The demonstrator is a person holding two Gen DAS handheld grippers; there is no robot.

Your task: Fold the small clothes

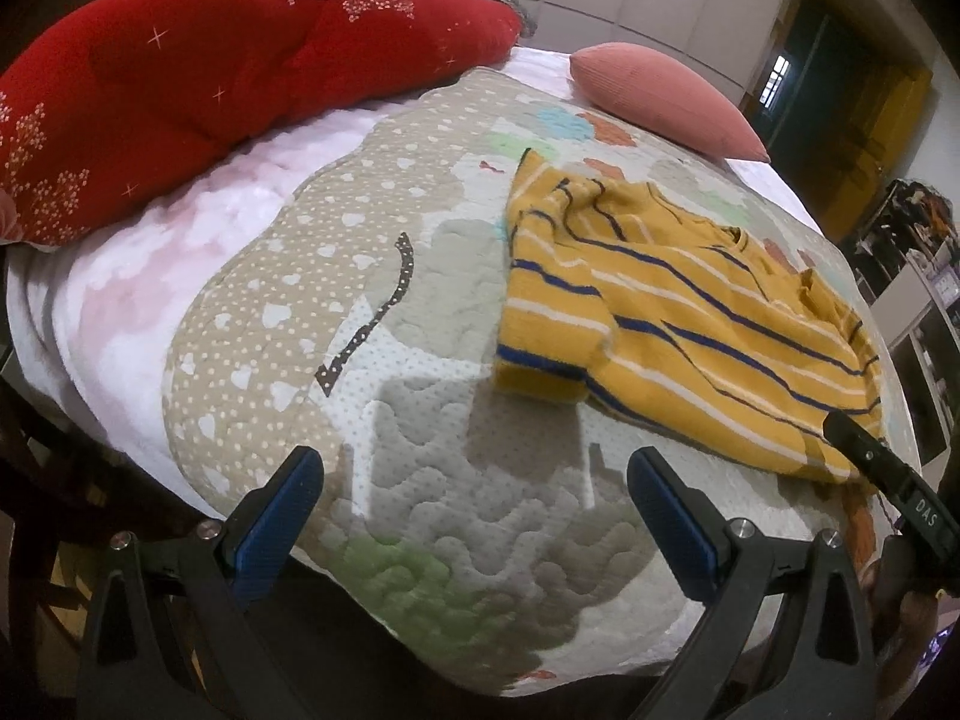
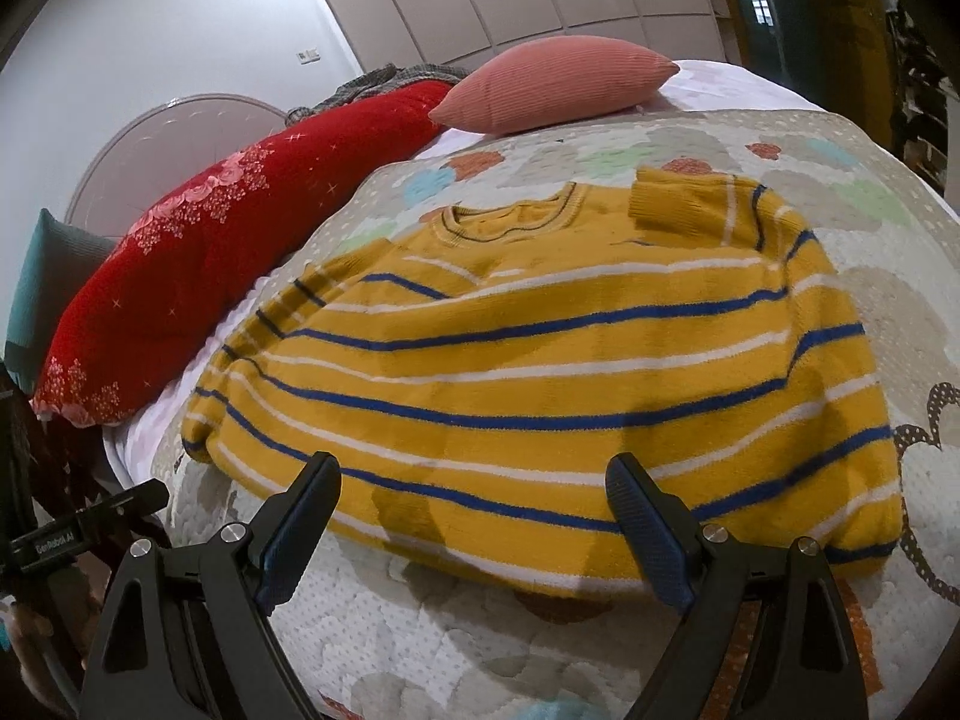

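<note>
One yellow striped sweater (image 2: 540, 372) was laid flat on the quilt (image 1: 420, 510) of the bed, beside two pillows, while both the left gripper (image 1: 474, 516) and the right gripper (image 2: 474, 522) were held wide open and empty.

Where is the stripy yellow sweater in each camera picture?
Left wrist view: the sweater lies right of centre, beyond the open left gripper.
Right wrist view: the sweater fills the middle, just past the open right gripper.
Shared landmark: the pink pillow behind it.
</note>
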